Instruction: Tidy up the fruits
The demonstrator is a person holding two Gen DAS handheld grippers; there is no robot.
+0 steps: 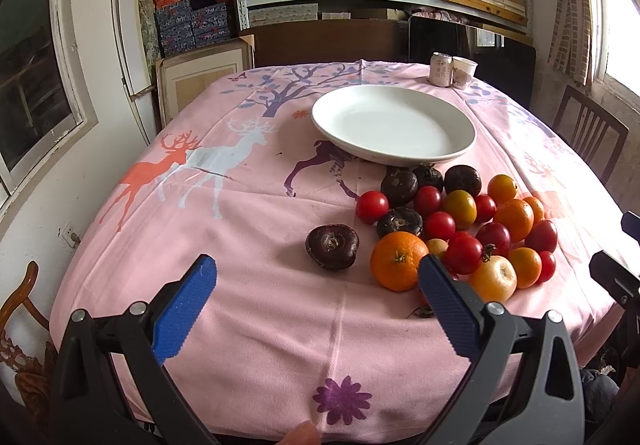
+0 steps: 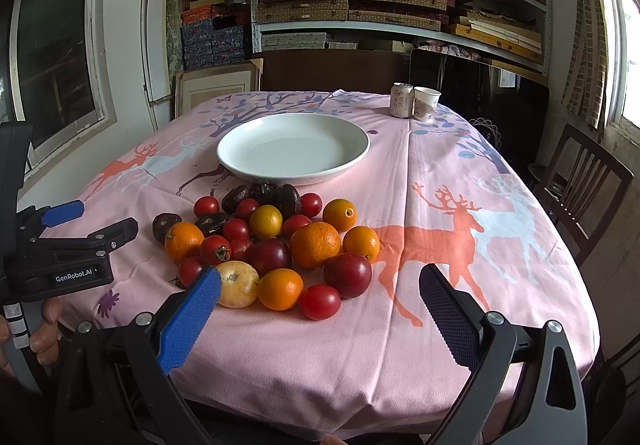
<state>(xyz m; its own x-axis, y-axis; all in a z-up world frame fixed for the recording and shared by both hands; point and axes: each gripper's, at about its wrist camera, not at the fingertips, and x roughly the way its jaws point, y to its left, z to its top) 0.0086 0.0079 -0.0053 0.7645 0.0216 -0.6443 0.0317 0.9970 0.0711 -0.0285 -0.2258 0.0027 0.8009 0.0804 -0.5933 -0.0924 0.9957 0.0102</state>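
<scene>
- Pink cloth (image 2: pixel 400 173) with deer on it covers the table, and I see it through both of my cameras.
- A white plate (image 2: pixel 294 173) sits near the middle of the cloth with nothing on it.
- The fruit pile (image 2: pixel 276 245) lies on the cloth just in front of the plate: oranges, small red tomatoes, dark round fruits and one pale yellow one.
- One dark fruit (image 1: pixel 332 247) lies a little apart, to the left of a big orange (image 1: pixel 398 261).
- My left gripper (image 1: pixel 316 285) is spread wide and holds nothing (its right finger tip is just beside the big orange).
- My right gripper (image 2: pixel 320 297) is spread wide too, with a small red tomato (image 2: pixel 320 302) between its tips, not touched.
- A hand (image 2: pixel 40 337) holds the left gripper's handle at the left edge of the right camera's view.
- A can (image 2: pixel 401 100) and a paper cup (image 2: pixel 426 103) stand side by side at the far end of the table.
</scene>
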